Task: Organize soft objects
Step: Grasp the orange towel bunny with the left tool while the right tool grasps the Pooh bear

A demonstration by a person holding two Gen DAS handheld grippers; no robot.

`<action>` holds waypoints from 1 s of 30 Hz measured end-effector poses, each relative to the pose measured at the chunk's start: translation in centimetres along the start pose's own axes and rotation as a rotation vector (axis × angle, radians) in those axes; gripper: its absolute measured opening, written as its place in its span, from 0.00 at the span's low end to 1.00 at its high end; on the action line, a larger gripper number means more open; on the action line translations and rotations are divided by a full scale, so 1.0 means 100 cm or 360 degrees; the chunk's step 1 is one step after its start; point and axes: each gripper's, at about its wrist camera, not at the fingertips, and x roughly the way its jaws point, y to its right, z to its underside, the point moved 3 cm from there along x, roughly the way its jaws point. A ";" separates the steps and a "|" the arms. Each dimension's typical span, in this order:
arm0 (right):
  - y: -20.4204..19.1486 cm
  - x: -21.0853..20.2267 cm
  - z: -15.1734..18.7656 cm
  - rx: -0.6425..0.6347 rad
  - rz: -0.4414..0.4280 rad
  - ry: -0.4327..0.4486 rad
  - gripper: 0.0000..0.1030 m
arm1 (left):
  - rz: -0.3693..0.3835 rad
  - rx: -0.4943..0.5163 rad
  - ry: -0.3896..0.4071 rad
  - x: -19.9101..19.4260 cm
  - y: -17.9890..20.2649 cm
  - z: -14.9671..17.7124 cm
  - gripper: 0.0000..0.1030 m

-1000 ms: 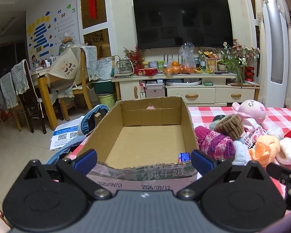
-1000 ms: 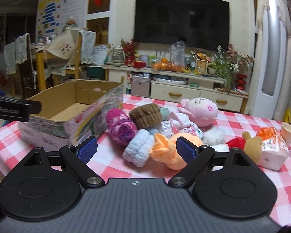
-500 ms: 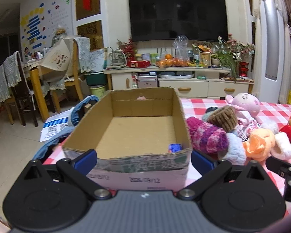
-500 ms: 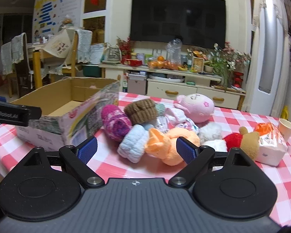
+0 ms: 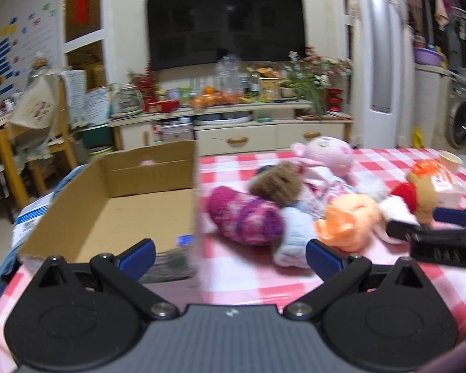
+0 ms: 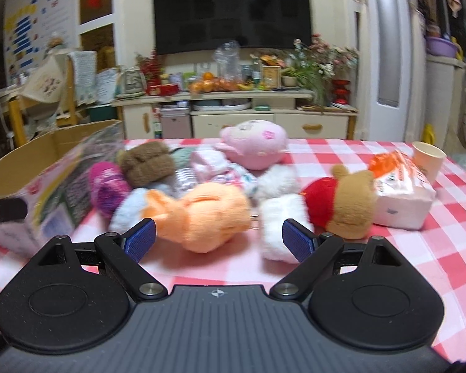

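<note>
Both grippers were spread wide and carried nothing. The left gripper hung low over the checked tablecloth, its left finger in front of the cardboard box's near right corner, the open box stretching ahead and to its left. Just ahead and right of it lay the magenta knit roll, touching a pale blue fluffy piece. The right gripper faced the heap head-on: the orange plush sat right between and just beyond its fingertips, with a white fluffy piece against the right finger. Beyond that were the red-and-tan bear to the right and the pink plush at the back. Everything was motion-blurred.
</note>
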 end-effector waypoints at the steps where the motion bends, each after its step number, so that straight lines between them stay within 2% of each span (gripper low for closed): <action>1: 0.006 0.001 -0.001 0.0024 0.0016 0.0000 1.00 | 0.0026 0.0024 0.0000 0.002 0.007 0.000 0.99; 11: 0.067 0.012 -0.003 0.0332 0.0193 0.0007 1.00 | 0.0247 0.0257 -0.0052 0.033 0.074 -0.005 0.99; 15: 0.083 0.020 -0.005 0.0405 0.0253 0.0023 1.00 | 0.0289 0.0343 -0.0100 0.054 0.095 -0.007 0.99; 21: 0.102 0.039 -0.010 0.0482 0.0241 0.0002 1.00 | 0.0314 0.0453 -0.0137 0.082 0.116 -0.014 0.94; 30: 0.102 0.063 -0.013 0.0467 0.0190 -0.0094 1.00 | 0.0370 0.0450 -0.0236 0.120 0.130 -0.019 0.88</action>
